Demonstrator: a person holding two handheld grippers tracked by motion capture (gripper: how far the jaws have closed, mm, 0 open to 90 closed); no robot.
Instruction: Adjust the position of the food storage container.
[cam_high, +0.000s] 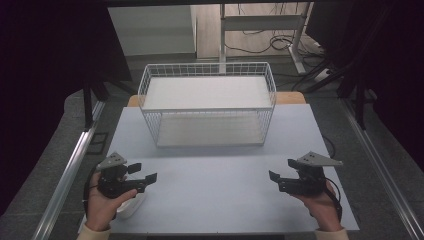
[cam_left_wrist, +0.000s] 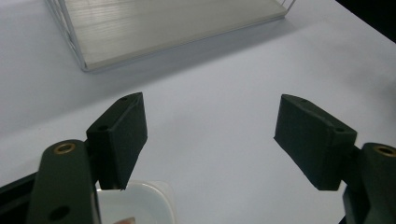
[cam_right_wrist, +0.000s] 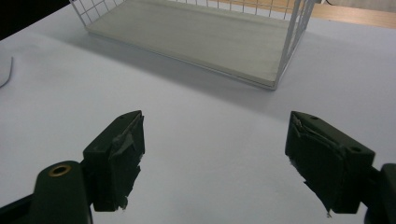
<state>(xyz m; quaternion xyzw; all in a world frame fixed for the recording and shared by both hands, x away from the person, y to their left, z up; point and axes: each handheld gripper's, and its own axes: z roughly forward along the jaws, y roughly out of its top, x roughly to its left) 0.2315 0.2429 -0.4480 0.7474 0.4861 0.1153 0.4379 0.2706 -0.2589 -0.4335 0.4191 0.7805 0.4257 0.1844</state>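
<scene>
Holding a gripper in each hand, we sit at the near edge of a pale table (cam_high: 215, 195). Our left gripper (cam_high: 146, 172) hovers at about 7 o'clock on the tabletop, its jaws spread wide with nothing between them. Our right gripper (cam_high: 273, 178) hovers at about 5 o'clock, jaws likewise spread and empty, pointing in toward the left one. The two are well apart.

At 12 o'clock stands a white wire rack (cam_high: 207, 104) with two flat shelves, one above the other, both bare. In the left gripper view the rack (cam_left_wrist: 74, 42) lies ahead at about 11 o'clock; in the right gripper view the rack (cam_right_wrist: 289, 44) sits toward 12.

A small white dish (cam_high: 131, 206) rests on the table just under our left hand (cam_high: 104, 204). In the left gripper view the dish (cam_left_wrist: 135, 203) shows beneath the left jaw.
</scene>
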